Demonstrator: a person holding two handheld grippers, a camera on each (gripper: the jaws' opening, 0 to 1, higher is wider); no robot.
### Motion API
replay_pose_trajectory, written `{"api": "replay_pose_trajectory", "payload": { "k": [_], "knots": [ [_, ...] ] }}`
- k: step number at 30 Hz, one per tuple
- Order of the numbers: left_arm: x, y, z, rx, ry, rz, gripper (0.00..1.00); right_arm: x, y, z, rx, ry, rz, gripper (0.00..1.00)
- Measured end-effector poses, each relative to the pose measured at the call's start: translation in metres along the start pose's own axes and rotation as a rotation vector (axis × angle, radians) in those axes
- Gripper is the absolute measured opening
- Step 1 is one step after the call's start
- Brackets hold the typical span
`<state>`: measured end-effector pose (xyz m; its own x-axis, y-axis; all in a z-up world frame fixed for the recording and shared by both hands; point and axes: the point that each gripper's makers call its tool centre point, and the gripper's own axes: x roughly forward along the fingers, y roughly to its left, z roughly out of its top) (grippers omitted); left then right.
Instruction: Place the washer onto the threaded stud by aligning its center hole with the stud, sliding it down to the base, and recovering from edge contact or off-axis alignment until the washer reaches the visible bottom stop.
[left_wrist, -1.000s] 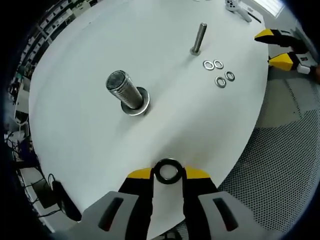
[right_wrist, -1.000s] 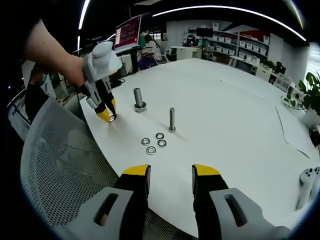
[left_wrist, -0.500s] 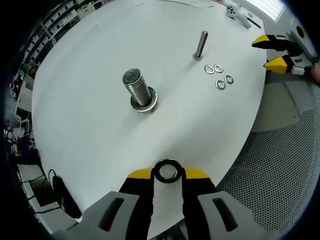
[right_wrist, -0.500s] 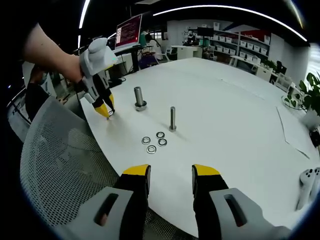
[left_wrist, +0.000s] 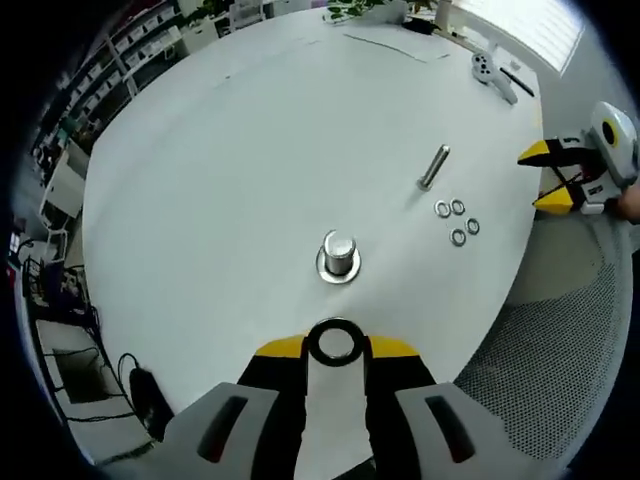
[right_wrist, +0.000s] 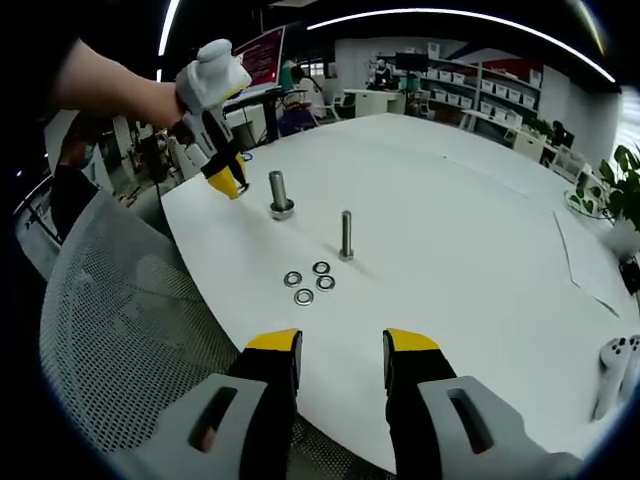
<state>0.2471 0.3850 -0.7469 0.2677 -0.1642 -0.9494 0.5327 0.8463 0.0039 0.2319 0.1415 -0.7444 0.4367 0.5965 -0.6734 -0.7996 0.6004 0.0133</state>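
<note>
Left gripper view: dark-rimmed steel washer (left_wrist: 335, 342) pinched flat in left tool (left_wrist: 336, 347); right tool (right_wrist: 343, 348) spread.

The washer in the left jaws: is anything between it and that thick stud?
Nothing visible. The washer is held in the left gripper above bare table, and the thick stud stands just ahead.

Table (left_wrist: 220, 170) was plain white, no pattern. Left gripper (left_wrist: 336, 346) had yellow fingertips on black jaws with a grey body; right gripper (right_wrist: 343, 345) was coloured the same. Washer (left_wrist: 335, 342) in the left jaws was dark silver metal. Thick threaded stud (left_wrist: 339, 255), thin stud (left_wrist: 434, 166) and three loose washers (left_wrist: 456, 221) were silver. Mesh chair (right_wrist: 120, 340) was grey with a fine dotted weave.
</note>
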Motion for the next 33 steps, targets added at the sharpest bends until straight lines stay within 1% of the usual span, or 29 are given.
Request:
{"api": "replay_pose_trajectory", "payload": {
  "k": [4, 11, 20, 22, 31, 33],
  "knots": [
    [-0.006, 0.001, 0.017, 0.015, -0.028, 0.006, 0.19, 0.000, -0.001, 0.000, 0.003, -0.002, -0.002, 0.35],
    [-0.013, 0.005, 0.035, 0.016, -0.049, 0.007, 0.19, -0.001, -0.001, 0.001, 0.004, -0.004, -0.005, 0.35],
    [-0.011, 0.004, 0.045, 0.022, -0.039, -0.003, 0.19, -0.001, -0.001, 0.002, 0.006, -0.008, -0.009, 0.35],
    [-0.009, 0.001, 0.047, 0.026, -0.035, -0.010, 0.19, -0.001, -0.002, 0.001, 0.007, -0.007, -0.010, 0.35],
    [0.000, -0.006, 0.054, 0.073, -0.016, -0.020, 0.19, -0.001, -0.002, 0.002, 0.007, -0.005, -0.012, 0.35],
    [0.001, -0.009, 0.054, 0.110, 0.003, -0.025, 0.19, -0.001, -0.002, 0.001, 0.005, -0.005, -0.013, 0.35]
  ]
}}
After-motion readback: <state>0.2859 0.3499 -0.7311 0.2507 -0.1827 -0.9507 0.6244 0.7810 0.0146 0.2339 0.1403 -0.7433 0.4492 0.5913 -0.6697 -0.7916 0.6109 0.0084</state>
